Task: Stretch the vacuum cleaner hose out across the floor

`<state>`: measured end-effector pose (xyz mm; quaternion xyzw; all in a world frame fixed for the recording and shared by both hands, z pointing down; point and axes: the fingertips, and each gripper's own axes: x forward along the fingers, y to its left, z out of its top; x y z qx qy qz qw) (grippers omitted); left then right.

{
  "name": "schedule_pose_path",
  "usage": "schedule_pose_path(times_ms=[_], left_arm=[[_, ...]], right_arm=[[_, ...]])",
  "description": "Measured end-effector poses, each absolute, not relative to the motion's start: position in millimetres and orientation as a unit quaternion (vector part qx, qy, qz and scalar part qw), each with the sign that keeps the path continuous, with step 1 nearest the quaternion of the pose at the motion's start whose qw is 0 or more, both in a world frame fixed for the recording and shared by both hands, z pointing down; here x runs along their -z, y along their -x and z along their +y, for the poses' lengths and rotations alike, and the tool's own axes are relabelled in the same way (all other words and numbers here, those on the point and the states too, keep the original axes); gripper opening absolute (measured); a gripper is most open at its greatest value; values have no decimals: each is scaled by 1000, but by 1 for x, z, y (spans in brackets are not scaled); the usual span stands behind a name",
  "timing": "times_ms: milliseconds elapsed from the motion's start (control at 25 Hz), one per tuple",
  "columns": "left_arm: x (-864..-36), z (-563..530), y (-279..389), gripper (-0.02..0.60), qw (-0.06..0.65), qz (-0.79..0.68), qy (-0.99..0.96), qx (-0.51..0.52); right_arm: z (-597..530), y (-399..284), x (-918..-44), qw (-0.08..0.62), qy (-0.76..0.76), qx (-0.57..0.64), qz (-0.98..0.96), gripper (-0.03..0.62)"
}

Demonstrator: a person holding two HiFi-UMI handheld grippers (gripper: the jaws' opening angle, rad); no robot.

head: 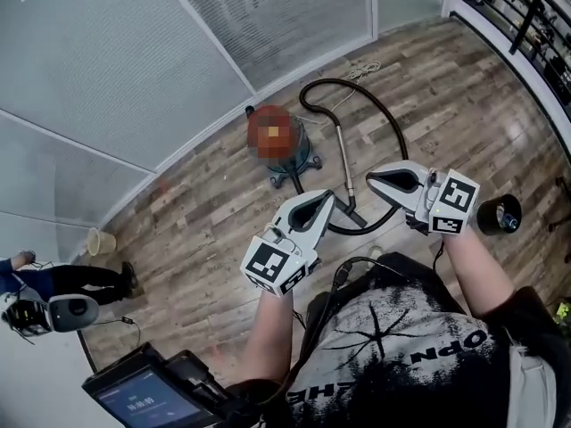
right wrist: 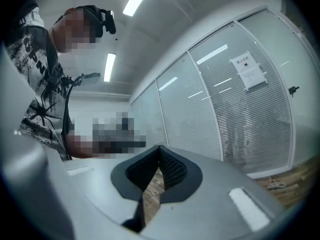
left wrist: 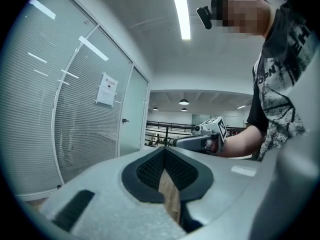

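While the left gripper (head: 328, 198) and right gripper (head: 373, 176) are held clenched and empty above the floor (head: 446, 87), the hose (head: 385, 117) lies looped beside the vacuum cleaner (head: 303, 157). The approach is judged to be in hand. Next, a gripper must be opened and lowered onto the hose.

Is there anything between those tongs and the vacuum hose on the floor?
Nothing visible. The hose lies looped on bare floor beside the vacuum, below and ahead of the left tongs and right tongs, both shut and empty.
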<state>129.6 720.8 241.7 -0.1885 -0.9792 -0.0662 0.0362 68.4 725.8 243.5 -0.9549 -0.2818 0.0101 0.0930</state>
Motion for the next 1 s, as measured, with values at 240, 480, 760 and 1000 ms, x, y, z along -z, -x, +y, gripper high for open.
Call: schedule_pose_path(times_ms=[240,480,760,1000], left_arm=[[-246,745,-93,1,39,-976,205,65],[-256,769,-81,0,52,-974,208,74],[-270,806,-78,1,47,-977,189,90],[-291,851,-91,1,38,-984,138,110]], right_arm=[[759,-15,-261,112,951,-20,-287,8],[778,5,-284,140,945,-20,-296,8],[804,-4,-297,151,940,8,-304,8],[842,-31,-316,171,925,34,-338,8]])
